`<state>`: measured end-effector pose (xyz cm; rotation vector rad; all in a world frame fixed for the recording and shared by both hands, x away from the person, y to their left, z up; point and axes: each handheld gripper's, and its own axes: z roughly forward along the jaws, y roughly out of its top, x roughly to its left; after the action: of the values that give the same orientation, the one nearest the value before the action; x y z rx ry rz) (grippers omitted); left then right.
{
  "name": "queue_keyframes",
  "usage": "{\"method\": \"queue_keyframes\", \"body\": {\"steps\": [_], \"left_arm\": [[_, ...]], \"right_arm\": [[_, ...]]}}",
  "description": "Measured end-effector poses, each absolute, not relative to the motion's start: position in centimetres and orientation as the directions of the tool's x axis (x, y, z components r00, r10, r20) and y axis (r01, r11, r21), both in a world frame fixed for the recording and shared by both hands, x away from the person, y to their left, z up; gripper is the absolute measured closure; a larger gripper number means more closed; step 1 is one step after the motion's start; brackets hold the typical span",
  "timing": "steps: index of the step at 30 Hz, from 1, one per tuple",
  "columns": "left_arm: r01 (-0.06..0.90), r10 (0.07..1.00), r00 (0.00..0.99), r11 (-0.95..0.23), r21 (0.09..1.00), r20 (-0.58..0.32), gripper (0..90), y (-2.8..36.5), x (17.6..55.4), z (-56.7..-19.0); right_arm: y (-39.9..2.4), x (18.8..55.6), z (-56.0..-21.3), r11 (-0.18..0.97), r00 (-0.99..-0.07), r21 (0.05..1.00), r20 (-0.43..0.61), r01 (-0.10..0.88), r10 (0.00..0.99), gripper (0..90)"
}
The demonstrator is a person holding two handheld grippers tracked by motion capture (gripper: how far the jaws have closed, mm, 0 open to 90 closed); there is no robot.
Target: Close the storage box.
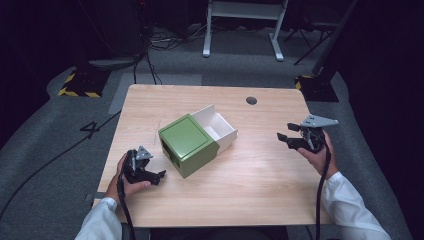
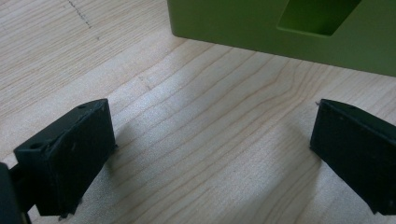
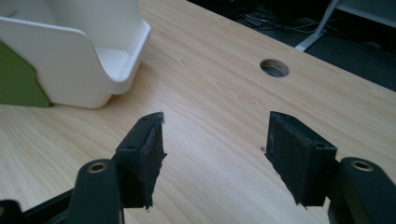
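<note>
Resting just ahead of the spread, empty left claw [image 2: 212,154], the green box [image 2: 280,28] sits on the desk [image 2: 196,116]; its white drawer [image 3: 88,56] lies ahead-left of the parted, empty right claw [image 3: 215,144].

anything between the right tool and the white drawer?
Nothing: bare wood of the table lies between the right tool and the white drawer, apart, in the high view and the right gripper view.

One square green box casing [image 1: 187,144] at the wooden table's centre, one white plastic drawer [image 1: 218,128] at its two o'clock, and two black handheld grippers: the left gripper [image 1: 159,176] at seven o'clock, the right gripper [image 1: 285,133] at three.
</note>
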<state>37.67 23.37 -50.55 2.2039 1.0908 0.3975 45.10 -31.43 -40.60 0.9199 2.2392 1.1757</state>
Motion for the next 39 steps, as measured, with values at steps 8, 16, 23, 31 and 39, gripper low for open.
{"method": "queue_keyframes", "body": {"steps": [8, 16, 23, 31, 39], "left_arm": [[0.603, 0.798, 0.603, -0.445, 0.662, -0.013, 0.2, 23.3, 37.7, -50.6], [0.604, 0.798, 0.602, -0.445, 0.661, -0.013, 0.1, 23.1, 37.8, -50.6], [0.603, 0.801, 0.598, -0.445, 0.662, -0.007, 0.3, 22.8, 37.8, -50.5], [0.604, 0.802, 0.598, -0.441, 0.664, -0.011, 0.3, 21.9, 38.5, -50.5], [0.607, 0.806, 0.592, -0.438, 0.663, -0.01, 0.4, 21.2, 38.9, -50.5]], "right_arm": [[-26.9, 46.8, -39.8, 0.425, -0.717, 0.848, -0.078, 0.318, 0.692, 37.4], [-22.1, 48.4, -40.6, 0.469, -0.746, 0.822, -0.083, 0.324, 0.661, 42.3], [-19.3, 49.5, -42.1, 0.499, -0.76, 0.797, -0.08, 0.341, 0.645, 45.5], [-18.4, 50.7, -43.7, 0.491, -0.776, 0.778, -0.008, 0.392, 0.631, 47.5], [-17.9, 51.0, -45.0, 0.48, -0.798, 0.762, 0.079, 0.436, 0.598, 52.1]]}}
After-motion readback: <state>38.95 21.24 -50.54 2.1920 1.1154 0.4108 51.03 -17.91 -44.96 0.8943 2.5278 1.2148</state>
